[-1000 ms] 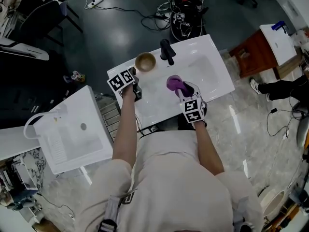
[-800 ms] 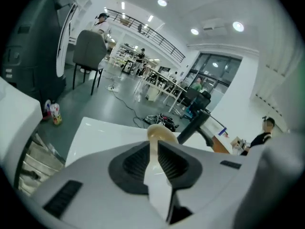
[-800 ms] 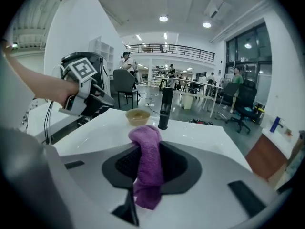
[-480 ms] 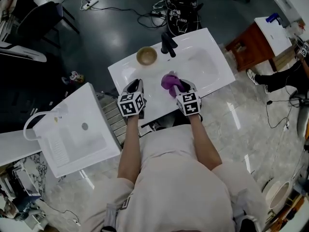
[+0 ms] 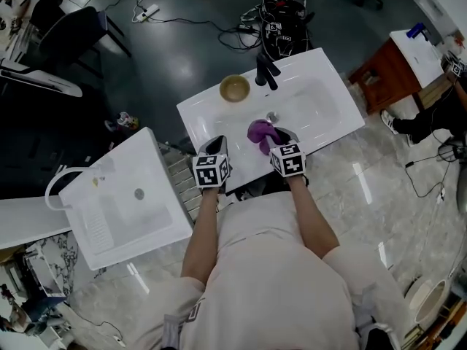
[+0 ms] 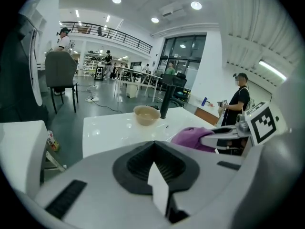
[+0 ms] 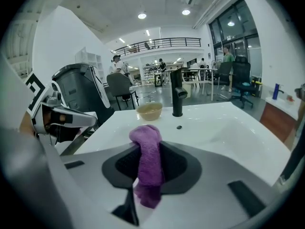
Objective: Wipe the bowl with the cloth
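Nearest me, my right gripper point(image 7: 143, 187) is clamped on the one purple cloth point(image 7: 147, 151). The cloth bunches above the jaws and hangs down below them. I hold it over the near edge of the white worktop point(image 5: 332, 126), well short of the single black tap point(image 5: 265, 70).

My left gripper point(image 6: 159, 194) is beside the right one, also on the near side of the tap and off to its left. Its jaws are closed together with nothing between them.

Each of the two grippers carries one cube of black-and-white square markers, the left cube point(image 5: 211, 170) and the right cube point(image 5: 288, 159). Those patterns are the only print I can make out.

Farther on, one small drain point(image 7: 178, 127) sits in the sunken basin between the cloth and the tap. The one tan bowl point(image 7: 149, 111) stands upright on the worktop just beside the tap, on its left as I face it. It is well apart from the cloth and from both grippers.

A second white basin unit point(image 5: 124, 195) lies on the floor, well to the left of the tap and nearer me. Behind the tap, a black bundle of gear point(image 5: 283, 19) and loose cables lie on the dark floor point(image 5: 175, 42). Beyond that, my gripper views show an open hall with chairs and tables, a railed upper walkway and several people too far off to count surely.
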`<state>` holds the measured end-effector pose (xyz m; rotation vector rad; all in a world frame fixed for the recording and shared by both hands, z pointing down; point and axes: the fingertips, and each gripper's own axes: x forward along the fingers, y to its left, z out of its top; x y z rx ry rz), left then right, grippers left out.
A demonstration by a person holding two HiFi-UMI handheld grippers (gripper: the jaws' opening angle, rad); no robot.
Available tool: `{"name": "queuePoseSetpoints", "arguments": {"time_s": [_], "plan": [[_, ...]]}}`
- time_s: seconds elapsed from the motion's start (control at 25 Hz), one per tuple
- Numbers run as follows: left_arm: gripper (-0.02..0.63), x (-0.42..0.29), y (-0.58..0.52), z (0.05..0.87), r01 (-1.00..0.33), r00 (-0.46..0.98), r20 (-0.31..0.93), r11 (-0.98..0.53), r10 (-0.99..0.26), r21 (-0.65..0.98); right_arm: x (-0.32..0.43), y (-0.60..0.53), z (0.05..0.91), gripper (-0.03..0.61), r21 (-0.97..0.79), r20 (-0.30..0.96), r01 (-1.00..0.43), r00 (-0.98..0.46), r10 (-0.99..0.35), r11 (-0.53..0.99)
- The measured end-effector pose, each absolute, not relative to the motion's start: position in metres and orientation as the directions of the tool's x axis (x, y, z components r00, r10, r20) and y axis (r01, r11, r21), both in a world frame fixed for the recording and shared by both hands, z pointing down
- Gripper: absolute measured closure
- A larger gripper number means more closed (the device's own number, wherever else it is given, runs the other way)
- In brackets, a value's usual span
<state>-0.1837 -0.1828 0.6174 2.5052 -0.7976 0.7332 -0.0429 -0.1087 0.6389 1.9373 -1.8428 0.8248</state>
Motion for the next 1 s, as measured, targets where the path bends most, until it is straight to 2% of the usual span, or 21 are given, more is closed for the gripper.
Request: {"name": "queuePoseSetpoints", "arguments": {"time_s": [1.0], "plan": [[0.607,-0.178,-0.172,0.617,-0.574,0.754,0.531,-0.78,-0.387,0.248,-0.053,-0.115,0.643,0.491,-0.142,0.591,-0.988,-0.042,-0.806,-0.052]]}}
